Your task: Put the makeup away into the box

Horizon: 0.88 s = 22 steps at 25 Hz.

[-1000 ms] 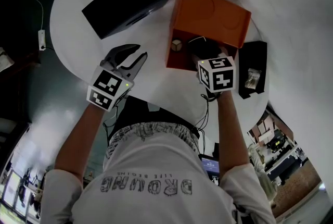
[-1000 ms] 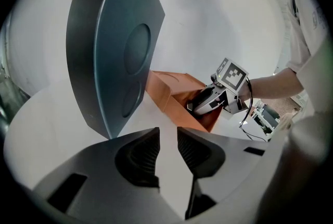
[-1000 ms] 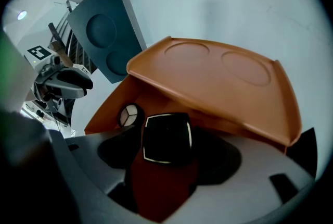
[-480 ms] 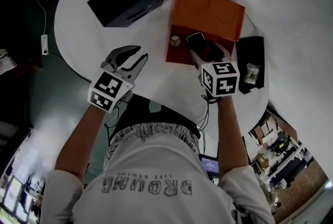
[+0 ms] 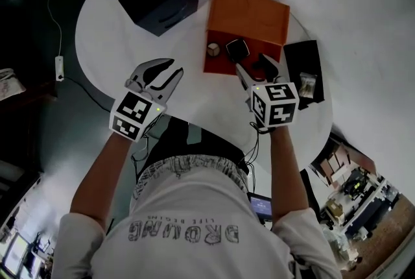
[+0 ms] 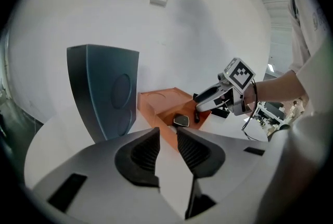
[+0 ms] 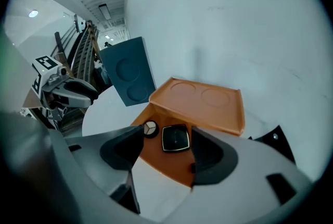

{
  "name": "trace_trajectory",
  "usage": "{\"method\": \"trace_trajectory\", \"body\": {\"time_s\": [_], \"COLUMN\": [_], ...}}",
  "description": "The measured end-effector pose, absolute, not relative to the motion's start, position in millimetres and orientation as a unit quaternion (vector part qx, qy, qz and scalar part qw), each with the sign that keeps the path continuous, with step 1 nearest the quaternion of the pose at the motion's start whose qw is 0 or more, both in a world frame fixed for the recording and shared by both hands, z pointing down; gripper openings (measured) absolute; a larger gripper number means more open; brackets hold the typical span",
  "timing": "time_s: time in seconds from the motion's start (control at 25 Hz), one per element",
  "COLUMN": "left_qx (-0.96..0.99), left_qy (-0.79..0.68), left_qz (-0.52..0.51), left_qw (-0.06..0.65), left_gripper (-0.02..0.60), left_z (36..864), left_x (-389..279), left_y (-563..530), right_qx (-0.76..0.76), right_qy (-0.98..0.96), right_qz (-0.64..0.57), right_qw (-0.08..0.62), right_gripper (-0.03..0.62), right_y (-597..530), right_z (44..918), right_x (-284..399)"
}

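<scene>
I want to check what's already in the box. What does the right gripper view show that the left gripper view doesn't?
Only the right gripper view: a small round compact in the orange box, and the left gripper. Only the left gripper view: the right gripper by the orange box, jaws open and empty, having just closed slightly. Both: the orange box, the square black compact inside, the dark box beside it.

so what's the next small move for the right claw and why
Probably swing the right claw across to the small pale item on the black tray: the square compact and round compact already lie in the orange box, and the claw, jaws just closing a little, holds nothing.
</scene>
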<state>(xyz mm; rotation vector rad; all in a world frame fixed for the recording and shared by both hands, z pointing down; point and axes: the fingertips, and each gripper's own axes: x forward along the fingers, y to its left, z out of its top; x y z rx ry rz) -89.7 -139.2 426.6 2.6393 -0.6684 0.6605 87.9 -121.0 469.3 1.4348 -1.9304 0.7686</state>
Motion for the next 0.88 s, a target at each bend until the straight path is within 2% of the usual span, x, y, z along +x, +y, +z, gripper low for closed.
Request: {"method": "trace_trajectory", "body": {"time_s": [0.88], "left_qx": [0.945], "left_qy": [-0.262], "left_qz": [0.168], "left_qw": [0.099], "left_gripper": [0.121], "left_z": [334.8], "left_x": [-92.8], "left_y": [-140.6], "right_qx": [0.577], "right_qy": [-0.756], "right_qz": [0.21], "right_qw": [0.224], "right_gripper": [0.225], "right_y": [-117.1], "right_z": [365.8], "right_x": [63.1]}}
